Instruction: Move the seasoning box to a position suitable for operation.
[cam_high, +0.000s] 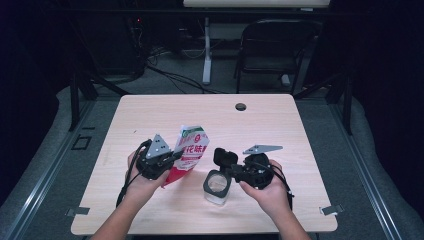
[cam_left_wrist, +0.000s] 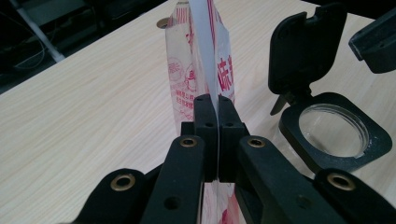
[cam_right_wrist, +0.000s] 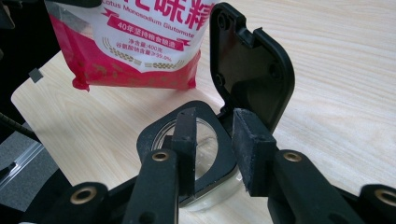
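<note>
A red and white bag (cam_high: 189, 152) with printed characters hangs lifted over the left middle of the table (cam_high: 150, 115), its top leaning right toward the jar (cam_high: 217, 186). The left gripper (cam_high: 172, 159) has its jaws pressed together, pinching the bag's thin sealed edge. The clear jar stands near the front edge, its black flip lid (cam_high: 225, 157) swung up and open. The right gripper (cam_high: 235, 172) has its jaws part spread, one over the jar's mouth and the other outside the black rim; whether they press on it I cannot tell. The table is pale wood with a round hole (cam_high: 240, 106) at its far side. Beyond it lie a dark room, a folding chair (cam_high: 272, 47) and floor cables (cam_high: 170, 75).
</note>
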